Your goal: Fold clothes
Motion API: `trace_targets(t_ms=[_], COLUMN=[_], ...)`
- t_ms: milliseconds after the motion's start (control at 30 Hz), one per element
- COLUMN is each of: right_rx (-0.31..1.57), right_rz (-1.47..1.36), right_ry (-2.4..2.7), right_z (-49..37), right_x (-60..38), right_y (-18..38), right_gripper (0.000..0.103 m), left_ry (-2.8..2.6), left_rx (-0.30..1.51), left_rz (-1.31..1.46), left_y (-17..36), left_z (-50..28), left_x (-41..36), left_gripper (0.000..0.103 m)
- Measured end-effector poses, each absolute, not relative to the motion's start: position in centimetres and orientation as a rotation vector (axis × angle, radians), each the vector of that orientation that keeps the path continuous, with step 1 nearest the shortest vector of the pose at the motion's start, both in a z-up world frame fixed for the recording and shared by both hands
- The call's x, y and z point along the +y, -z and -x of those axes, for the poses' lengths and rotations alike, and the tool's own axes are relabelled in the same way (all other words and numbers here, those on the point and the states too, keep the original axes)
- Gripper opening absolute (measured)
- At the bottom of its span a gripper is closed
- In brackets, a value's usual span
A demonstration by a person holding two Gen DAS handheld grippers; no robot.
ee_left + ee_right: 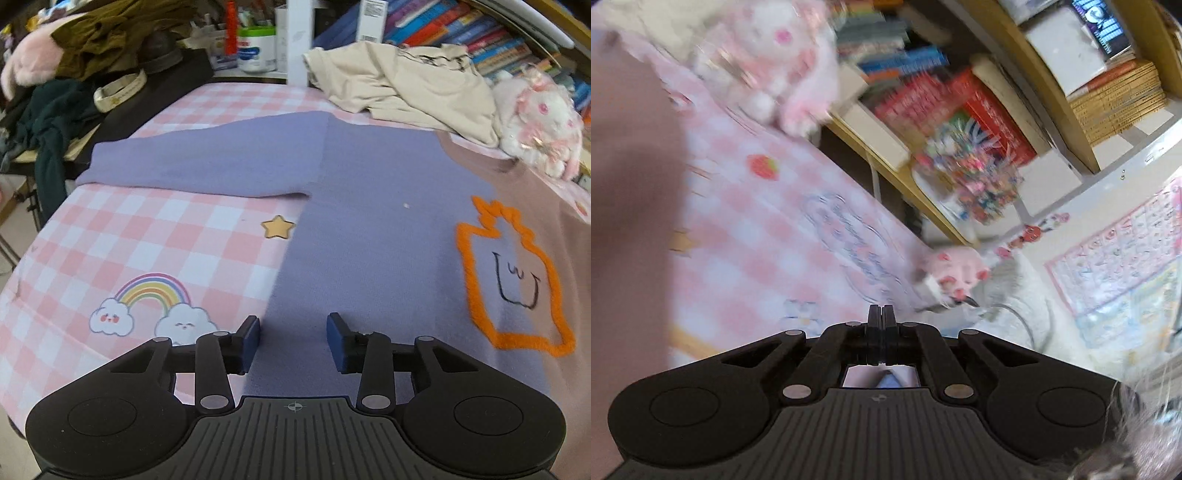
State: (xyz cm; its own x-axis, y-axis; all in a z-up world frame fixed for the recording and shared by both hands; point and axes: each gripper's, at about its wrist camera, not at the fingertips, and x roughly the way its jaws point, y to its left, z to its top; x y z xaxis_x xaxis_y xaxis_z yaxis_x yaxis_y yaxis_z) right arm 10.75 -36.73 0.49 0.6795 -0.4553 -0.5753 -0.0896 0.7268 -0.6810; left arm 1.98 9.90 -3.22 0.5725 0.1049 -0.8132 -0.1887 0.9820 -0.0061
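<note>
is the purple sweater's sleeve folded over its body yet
No, the sleeve lies stretched out sideways on the checked cloth.

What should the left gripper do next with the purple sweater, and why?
Probably lower the left gripper a little and close it on the purple sweater. Its jaws stand apart over the sweater's near side edge, with no cloth pinched yet. The sweater lies flat on the checked cloth, one sleeve spread out sideways. The right gripper is shut on nothing I can see.
</note>
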Motion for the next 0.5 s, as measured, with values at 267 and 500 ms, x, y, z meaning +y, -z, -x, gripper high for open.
trace_targets(t_ms=[267,500], right_rx=[0.982,1.127], right_rz=[0.218,0.057], right_ry=[-0.113,-0.174], right_z=[-7.2,-5.0], right_x=[-38.1,-39.2], right_y=[-0.9,2.1], right_gripper=[0.063,0.036], left_ry=[-0.14,-0.116], left_rx=[0.946,0.945], left_rz=[0.114,0.097], left_y=[3.3,3.3], left_z=[-1.9,-1.9], left_x=[10.5,10.6], left_gripper=[0.041,0.042])
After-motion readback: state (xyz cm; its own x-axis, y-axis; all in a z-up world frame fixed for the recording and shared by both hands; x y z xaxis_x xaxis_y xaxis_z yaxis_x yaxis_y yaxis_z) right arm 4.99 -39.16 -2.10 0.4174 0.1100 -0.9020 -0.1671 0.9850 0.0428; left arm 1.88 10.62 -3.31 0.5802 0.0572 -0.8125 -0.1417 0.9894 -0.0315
